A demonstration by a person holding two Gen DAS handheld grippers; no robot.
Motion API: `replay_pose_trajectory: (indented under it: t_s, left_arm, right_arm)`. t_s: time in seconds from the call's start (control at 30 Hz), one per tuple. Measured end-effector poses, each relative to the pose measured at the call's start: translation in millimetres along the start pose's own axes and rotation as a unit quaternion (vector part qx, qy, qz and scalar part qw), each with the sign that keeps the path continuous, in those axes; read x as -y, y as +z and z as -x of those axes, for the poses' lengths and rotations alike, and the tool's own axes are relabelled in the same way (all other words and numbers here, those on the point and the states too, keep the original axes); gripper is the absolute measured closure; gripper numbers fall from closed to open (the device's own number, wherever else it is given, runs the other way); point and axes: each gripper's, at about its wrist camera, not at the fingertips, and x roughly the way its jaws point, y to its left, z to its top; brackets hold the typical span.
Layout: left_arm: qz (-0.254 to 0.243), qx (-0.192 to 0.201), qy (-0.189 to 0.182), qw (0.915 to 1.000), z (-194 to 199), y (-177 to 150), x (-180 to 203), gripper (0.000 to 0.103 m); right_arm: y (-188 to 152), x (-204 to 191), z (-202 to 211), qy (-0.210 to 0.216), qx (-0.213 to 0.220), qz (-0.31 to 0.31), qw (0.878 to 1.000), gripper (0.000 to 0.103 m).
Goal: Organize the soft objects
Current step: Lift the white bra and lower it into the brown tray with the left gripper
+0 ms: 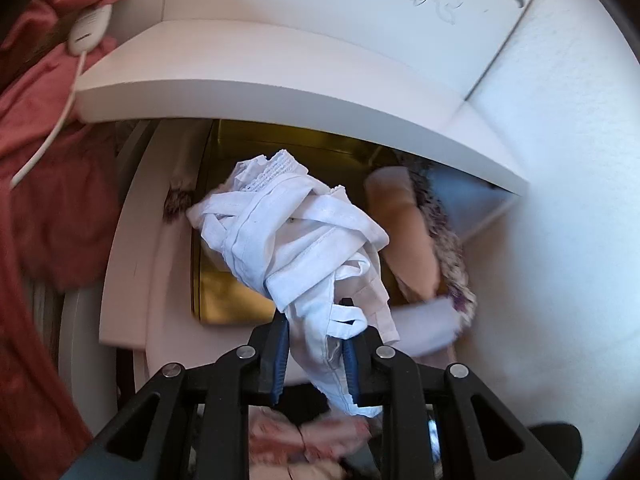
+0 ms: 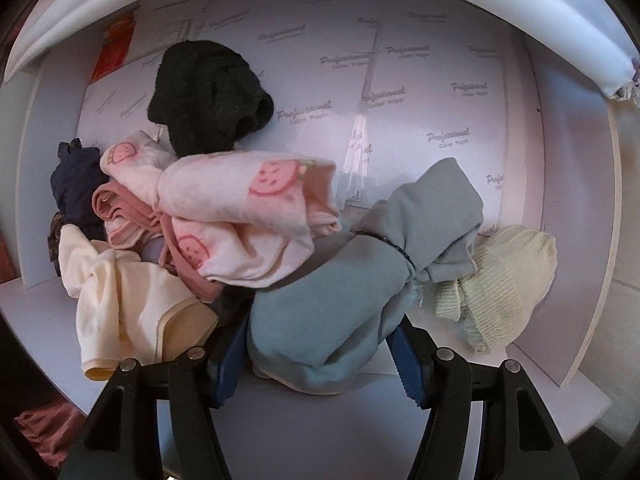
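While the left gripper hangs above the gold box under the white shelf, its blue fingers are pinched nearly together on a white wrapped garment bundle, whose long axis runs up and away from the jaws over that box. Over in the drawer, the right gripper points down with jaws half apart straddling the grey-blue tied bundle; whether the pads press it, I cannot tell. The strawberry-print cloth lies just left of that bundle.

White drawer lined with printed paper, black, strawberry-print, cream bundles inside
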Motion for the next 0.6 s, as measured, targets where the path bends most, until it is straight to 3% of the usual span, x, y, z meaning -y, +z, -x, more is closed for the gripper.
replay_pose_trajectory:
  t_s: [0.27,0.6]
  left_arm:
    - [-0.041,-0.016,0.068,0.9967,-66,33,-6,0.081]
    - [-0.132,0.010,0.166,0.9771,-109,43,6,0.080]
  right_arm:
    - [4,-4,-2,-0.002,-0.006,0.001,1.000,0.037]
    - [8,-5,-6,-0.005,-0.009,0.002,1.000,0.037]
